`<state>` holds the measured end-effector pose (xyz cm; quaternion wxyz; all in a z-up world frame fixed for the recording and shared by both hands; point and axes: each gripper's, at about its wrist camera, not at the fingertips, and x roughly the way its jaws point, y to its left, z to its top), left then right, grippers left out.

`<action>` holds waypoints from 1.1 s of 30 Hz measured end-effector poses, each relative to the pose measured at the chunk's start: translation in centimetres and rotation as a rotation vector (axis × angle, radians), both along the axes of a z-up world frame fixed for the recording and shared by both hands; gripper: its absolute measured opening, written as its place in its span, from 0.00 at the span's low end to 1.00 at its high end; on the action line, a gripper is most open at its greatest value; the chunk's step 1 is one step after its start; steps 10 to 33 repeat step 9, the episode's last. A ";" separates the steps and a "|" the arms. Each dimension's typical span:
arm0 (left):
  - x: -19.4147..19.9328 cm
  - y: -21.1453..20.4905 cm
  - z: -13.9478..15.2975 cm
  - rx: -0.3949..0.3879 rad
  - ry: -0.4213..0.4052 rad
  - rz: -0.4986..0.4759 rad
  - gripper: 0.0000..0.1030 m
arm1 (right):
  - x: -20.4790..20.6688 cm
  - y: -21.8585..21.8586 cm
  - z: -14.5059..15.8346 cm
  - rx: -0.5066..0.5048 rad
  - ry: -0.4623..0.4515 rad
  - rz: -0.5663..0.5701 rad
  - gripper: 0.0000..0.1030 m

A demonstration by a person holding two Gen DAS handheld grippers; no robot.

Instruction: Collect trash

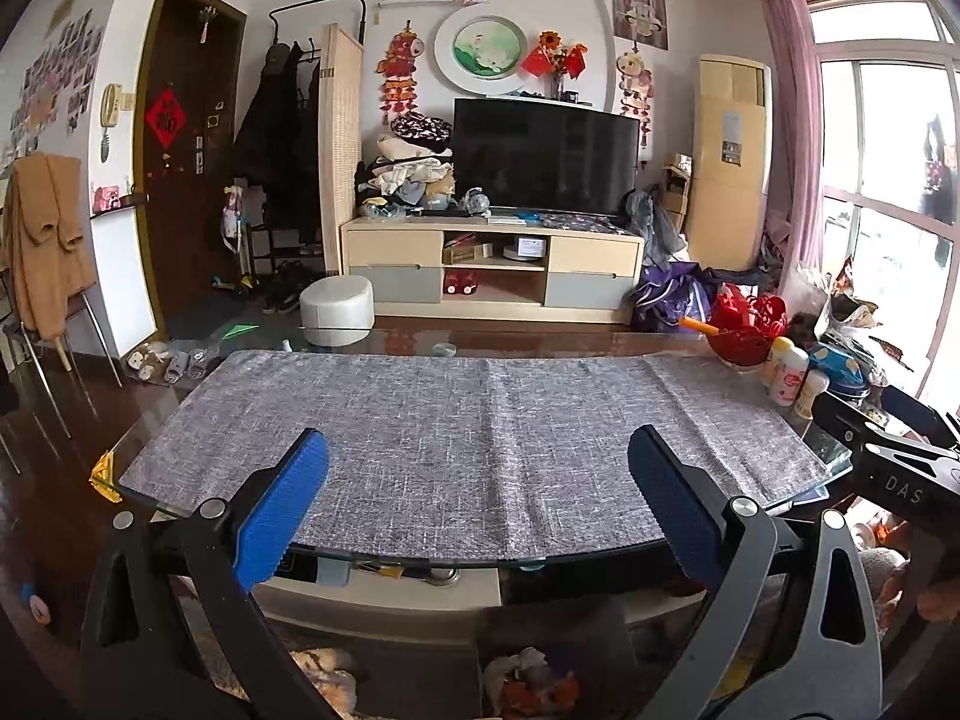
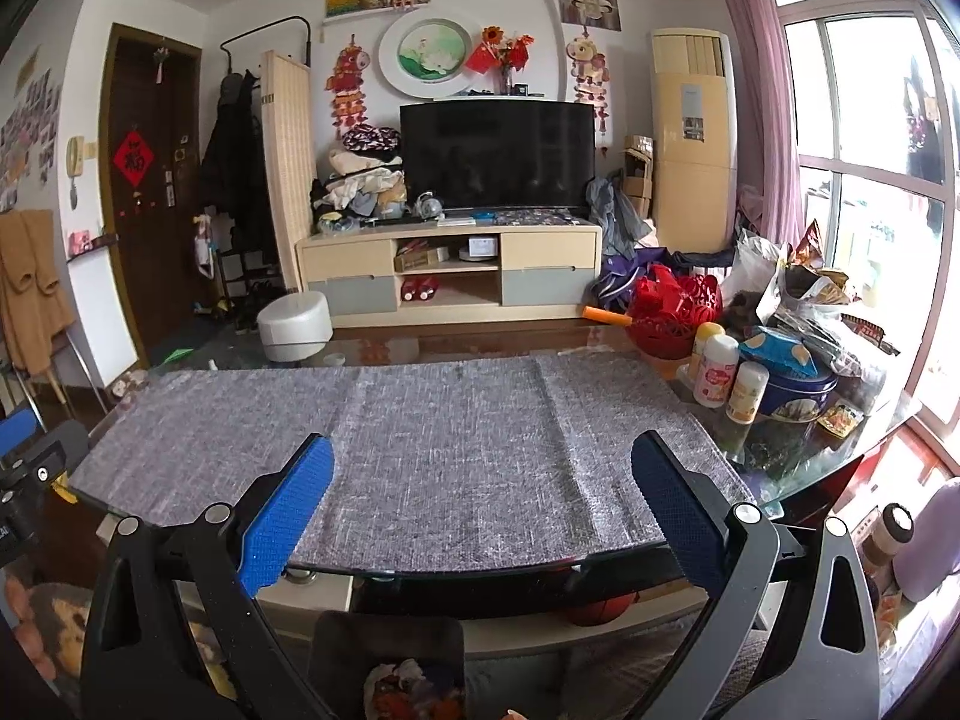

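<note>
I'm holding both grippers over the near edge of the glass table, jaws wide apart on each, nothing between them. Left gripper is hovering above the grey woven mat; right gripper is doing the same over that mat. The mat surface ahead of both is bare, so no trash is lying within the jaws.

The trash-looking stuff is sitting at the table's right end, well apart from the left gripper and nearer the right one: crumpled snack bags, a small yellow wrapper on the glass, a blue packet lying on a blue round tin. Just beside the tin, white bottles are standing upright; their labels are too small to read. A red basket is sitting behind them.

Readable writing: "DAS" on the black gripper body at the left view's right edge. A red diamond paper with a dark character is hanging on the door; I cannot read it.
</note>
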<state>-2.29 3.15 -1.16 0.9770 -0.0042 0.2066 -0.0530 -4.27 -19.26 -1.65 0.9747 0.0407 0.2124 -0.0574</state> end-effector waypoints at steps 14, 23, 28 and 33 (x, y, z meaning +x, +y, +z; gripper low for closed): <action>0.3 -0.2 0.0 0.033 0.008 0.017 0.92 | 0.1 -0.2 -0.1 0.005 0.008 -0.001 0.97; 0.3 -0.2 0.0 0.033 0.008 0.017 0.92 | 0.1 -0.2 -0.1 0.005 0.008 -0.001 0.97; 0.3 -0.2 0.0 0.033 0.008 0.017 0.92 | 0.1 -0.2 -0.1 0.005 0.008 -0.001 0.97; 0.3 -0.2 0.0 0.033 0.008 0.017 0.92 | 0.1 -0.2 -0.1 0.005 0.008 -0.001 0.97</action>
